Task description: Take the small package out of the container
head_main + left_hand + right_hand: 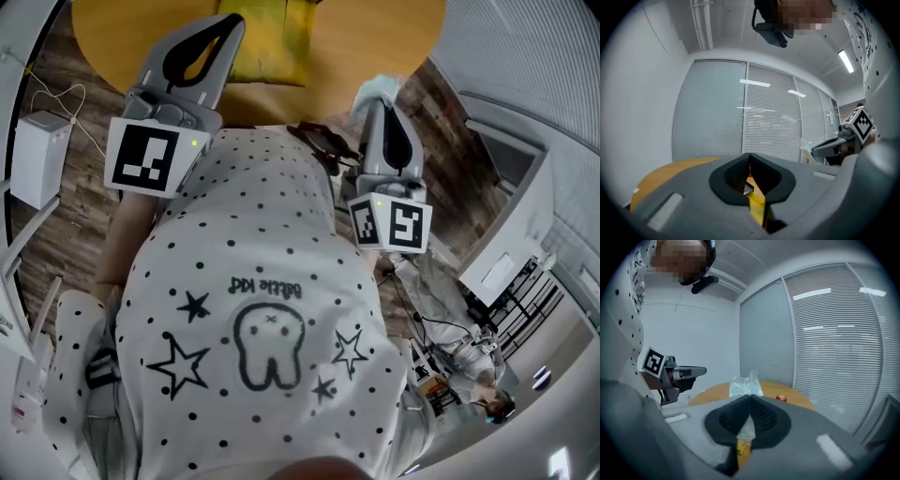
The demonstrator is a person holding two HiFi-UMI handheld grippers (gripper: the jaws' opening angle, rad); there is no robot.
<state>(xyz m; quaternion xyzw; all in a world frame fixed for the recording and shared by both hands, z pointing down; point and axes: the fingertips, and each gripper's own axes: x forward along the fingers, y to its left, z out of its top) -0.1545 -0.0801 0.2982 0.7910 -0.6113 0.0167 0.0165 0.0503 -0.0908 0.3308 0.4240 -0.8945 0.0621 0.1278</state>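
A small clear plastic package (pixel 746 385) with pale blue contents sticks out past the tips of my right gripper (pixel 750 397), which is shut on it. The head view shows that gripper (pixel 378 98) held up in front of the person's chest, near the table edge, with the package (pixel 377 86) at its tip. The yellow container (pixel 267 47), a soft bag, lies on the round wooden table (pixel 375 37). My left gripper (pixel 232 21) hovers just left of the bag. Its jaws (pixel 750 157) are shut with nothing held, and yellow shows through the gap behind them.
A small red object (pixel 781 398) lies on the far side of the table. On the wood floor at the left stands a white box (pixel 37 155) with cables. Blinds and glass walls close in behind the table. The person's dotted shirt (pixel 262 309) fills the lower head view.
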